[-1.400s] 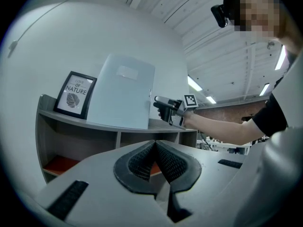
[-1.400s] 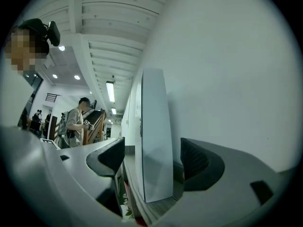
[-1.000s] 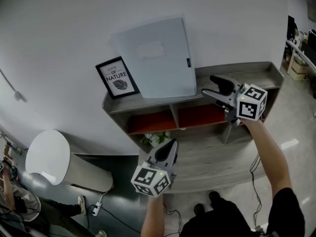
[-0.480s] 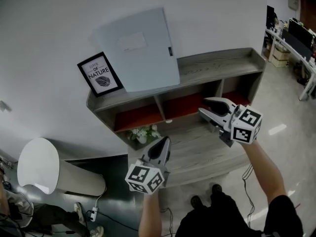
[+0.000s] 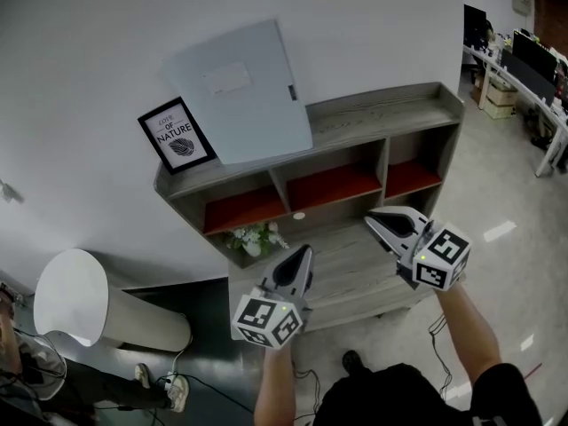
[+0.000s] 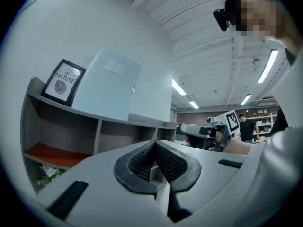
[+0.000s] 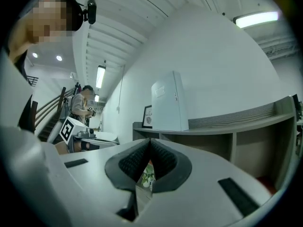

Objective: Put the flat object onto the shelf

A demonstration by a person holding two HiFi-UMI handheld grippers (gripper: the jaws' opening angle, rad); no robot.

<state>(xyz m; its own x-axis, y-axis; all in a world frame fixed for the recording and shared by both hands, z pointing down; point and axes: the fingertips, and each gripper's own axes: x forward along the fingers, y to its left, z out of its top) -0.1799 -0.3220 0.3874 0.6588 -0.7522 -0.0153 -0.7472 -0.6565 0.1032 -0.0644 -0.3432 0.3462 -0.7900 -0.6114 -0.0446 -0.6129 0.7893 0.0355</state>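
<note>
The flat object [image 5: 240, 91], a pale blue-grey board, stands upright on top of the grey wooden shelf [image 5: 390, 114] and leans on the white wall. It also shows in the left gripper view [image 6: 106, 86] and the right gripper view [image 7: 168, 103]. My right gripper [image 5: 373, 217] hangs in front of the shelf's lower ledge, well below the board. Its jaws have just been closing and are shut with nothing between them [image 7: 150, 141]. My left gripper [image 5: 303, 250] is shut and empty too [image 6: 155, 143], pointing at the shelf's left half.
A framed print [image 5: 173, 136] leans on the wall left of the board. White flowers [image 5: 253, 238] sit in the lower left compartment. A white rounded unit [image 5: 67, 295] stands on the floor at left. Desks [image 5: 524, 60] are at the far right.
The right gripper has come down and away from the top of the shelf beside the board, and its jaws have gone from open to shut. The left gripper shifted only slightly.
</note>
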